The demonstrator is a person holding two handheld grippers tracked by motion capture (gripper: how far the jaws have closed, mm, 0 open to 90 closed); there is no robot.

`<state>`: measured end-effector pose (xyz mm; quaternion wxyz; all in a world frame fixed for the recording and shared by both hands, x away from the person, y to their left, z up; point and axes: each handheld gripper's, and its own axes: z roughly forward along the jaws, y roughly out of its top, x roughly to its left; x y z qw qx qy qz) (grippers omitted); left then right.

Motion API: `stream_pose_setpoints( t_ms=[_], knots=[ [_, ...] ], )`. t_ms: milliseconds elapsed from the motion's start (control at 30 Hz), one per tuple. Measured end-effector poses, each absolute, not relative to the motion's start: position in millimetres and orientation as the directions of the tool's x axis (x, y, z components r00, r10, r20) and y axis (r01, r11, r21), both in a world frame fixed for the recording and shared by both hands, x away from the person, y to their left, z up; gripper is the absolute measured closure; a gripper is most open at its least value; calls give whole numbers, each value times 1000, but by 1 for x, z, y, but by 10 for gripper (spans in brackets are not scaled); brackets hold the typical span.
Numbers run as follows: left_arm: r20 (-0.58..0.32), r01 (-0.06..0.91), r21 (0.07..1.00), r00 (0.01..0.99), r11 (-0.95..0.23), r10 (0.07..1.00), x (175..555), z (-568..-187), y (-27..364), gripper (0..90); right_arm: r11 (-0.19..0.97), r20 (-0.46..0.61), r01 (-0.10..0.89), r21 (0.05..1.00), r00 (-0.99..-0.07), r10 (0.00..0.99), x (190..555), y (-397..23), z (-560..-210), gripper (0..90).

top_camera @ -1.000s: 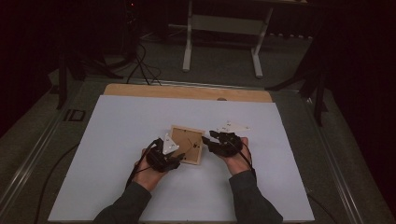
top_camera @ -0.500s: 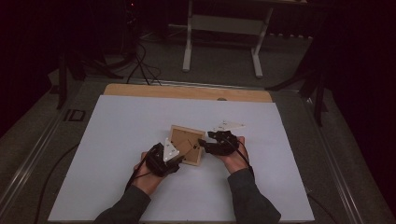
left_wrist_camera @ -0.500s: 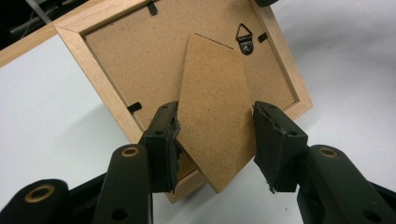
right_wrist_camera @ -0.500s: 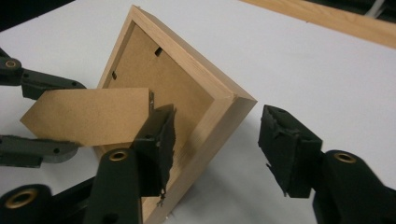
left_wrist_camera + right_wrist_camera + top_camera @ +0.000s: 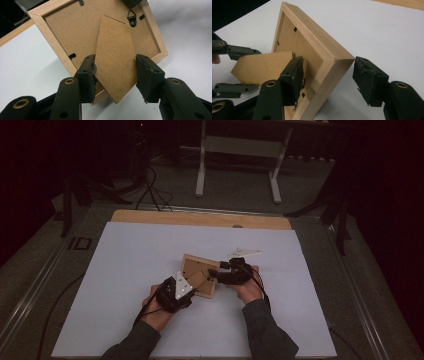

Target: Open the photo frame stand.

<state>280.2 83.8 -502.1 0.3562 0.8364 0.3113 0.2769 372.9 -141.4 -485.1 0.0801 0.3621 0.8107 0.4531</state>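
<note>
Left gripper [image 5: 115, 75]: black jaws at the bottom of the left gripper view, pads worn and ragged at the edges, closed on the two slanted edges of the easel stand [image 5: 115, 57], a flat kite-shaped flap of brown fibreboard with a matt, speckled surface. Stand is hinged to the back of the picture frame [image 5: 57, 47], a square of pale, straight-grained wood with mitred corners; backing board of the same brown fibreboard sits recessed inside the rim, held by small black turn tabs, with a black triangular hanger at upper centre of that view. In the high view the frame [image 5: 192, 266] lies back-up at centre, slightly below the middle, on the white sheet [image 5: 130, 255], rotated so its corners point up and down the picture; left gripper [image 5: 187, 287] at its lower left, right gripper [image 5: 214, 273] at its right edge. Right gripper [image 5: 328, 78], own view: jaws have just been opening and now stand wide, astride the frame's near corner; left pad lies close against the recessed back, right pad stands clear of the outer wooden side with a visible gap, so no grip. Sheet covers a wooden table [image 5: 200, 218], bare strip visible at the far edge; beyond it, upper centre, a grey metal stand [image 5: 240, 150] on dark floor.
</note>
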Motion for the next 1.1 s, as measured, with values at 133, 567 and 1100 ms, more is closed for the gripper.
stream_pose_setpoints(
  t_ms=[133, 567, 1100],
  knots=[
    [250, 323, 760, 655, -563, 713, 280, -503, 84, 530, 327, 208, 518, 790, -729, 653, 374, -140, -486, 425],
    [162, 385, 750, 681, -538, 714, 287, -504, 90, 496, 315, 221, 512, 799, -738, 638, 371, -140, -482, 493],
    [-120, 524, 761, 694, -383, 710, 300, -501, 108, 516, 318, 218, 501, 805, -749, 626, 368, -141, -479, 518]
  ],
)
